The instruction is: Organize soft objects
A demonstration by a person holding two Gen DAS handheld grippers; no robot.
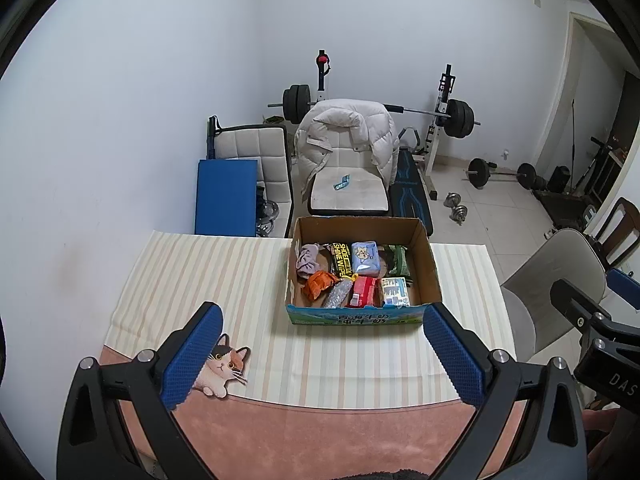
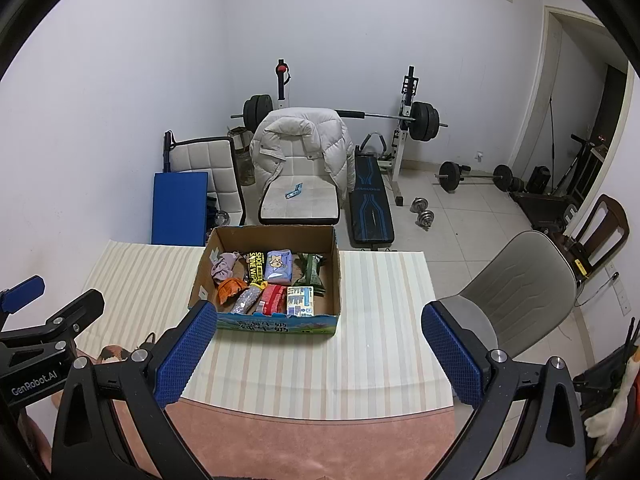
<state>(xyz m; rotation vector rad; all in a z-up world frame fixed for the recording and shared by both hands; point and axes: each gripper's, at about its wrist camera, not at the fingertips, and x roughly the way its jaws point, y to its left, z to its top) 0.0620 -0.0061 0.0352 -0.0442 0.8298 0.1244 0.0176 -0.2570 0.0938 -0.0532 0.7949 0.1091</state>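
An open cardboard box (image 1: 430, 268) (image 2: 335, 268) stands on the striped tablecloth (image 1: 200, 280) (image 2: 380, 320). Inside lie a pink cloth (image 1: 307, 261) (image 2: 224, 266), an orange packet (image 1: 319, 284) (image 2: 230, 289), a blue tissue pack (image 1: 365, 257) (image 2: 278, 266), a red packet (image 1: 363, 291) (image 2: 274, 299), a silver pouch (image 1: 337, 295) (image 2: 246, 300), a black-and-yellow pack (image 1: 341, 263) (image 2: 256, 266), a green pack (image 1: 397, 262) (image 2: 310, 270) and a white carton (image 1: 395, 292) (image 2: 300, 301). My left gripper (image 1: 322, 354) hangs open before the box, holding nothing. My right gripper (image 2: 320, 354) is open too, empty.
A cat-shaped sticker (image 1: 224, 366) lies at the cloth's near left. A grey chair (image 2: 520, 292) stands right of the table. Beyond the table are a white chair with a puffer jacket (image 1: 346, 132), a blue mat (image 1: 226, 196), a weight bench (image 2: 370, 204) and barbells.
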